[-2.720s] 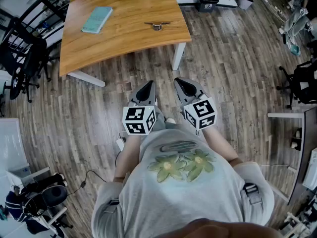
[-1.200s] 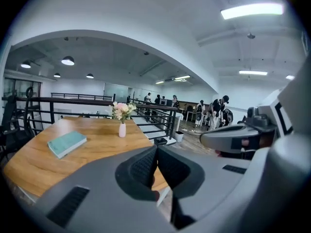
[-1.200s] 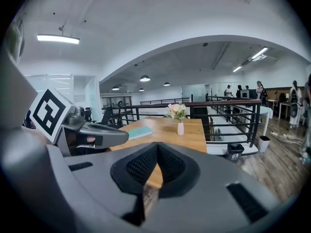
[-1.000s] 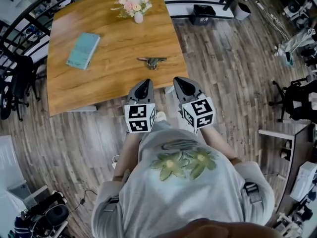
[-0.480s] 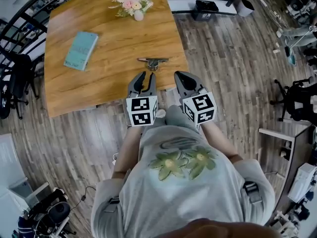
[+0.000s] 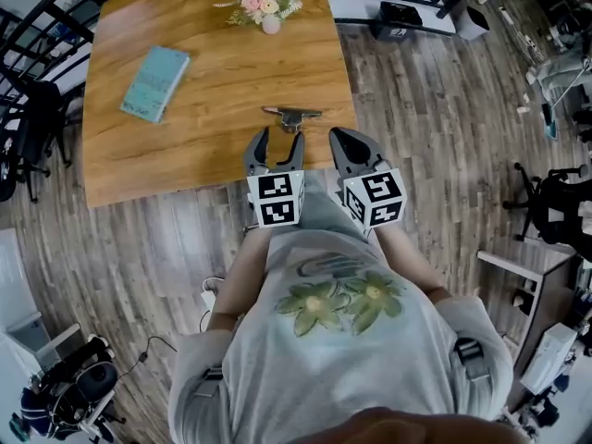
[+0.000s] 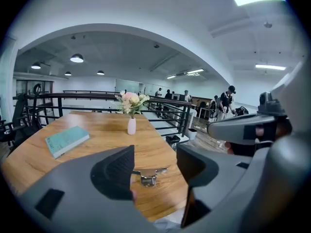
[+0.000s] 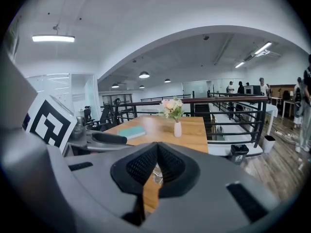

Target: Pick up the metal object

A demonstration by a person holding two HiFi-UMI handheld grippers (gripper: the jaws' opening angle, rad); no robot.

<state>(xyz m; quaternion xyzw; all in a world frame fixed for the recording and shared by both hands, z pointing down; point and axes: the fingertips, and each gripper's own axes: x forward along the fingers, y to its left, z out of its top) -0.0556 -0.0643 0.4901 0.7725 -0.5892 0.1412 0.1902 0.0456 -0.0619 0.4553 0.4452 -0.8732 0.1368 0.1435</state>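
Observation:
The metal object, a small clip-like piece of hardware, lies near the front edge of the wooden table. My left gripper hovers just short of it, jaws opening, nothing between them. In the left gripper view the metal object shows through the gap between the jaws, still some way ahead of my left gripper. My right gripper is shut and empty, beside the left one, at the table's front right corner. In the right gripper view my right gripper has its pads together, and a sliver of the metal object shows behind them.
A teal book lies on the table's left part. A white vase of flowers stands at the far edge. A black railing runs behind the table. Office chairs stand to the left, and a black bin sits on the floor beyond.
Both grippers have moved forward to the table's front edge, toward the metal object. The left gripper's jaws, shut a second ago, have spread apart.

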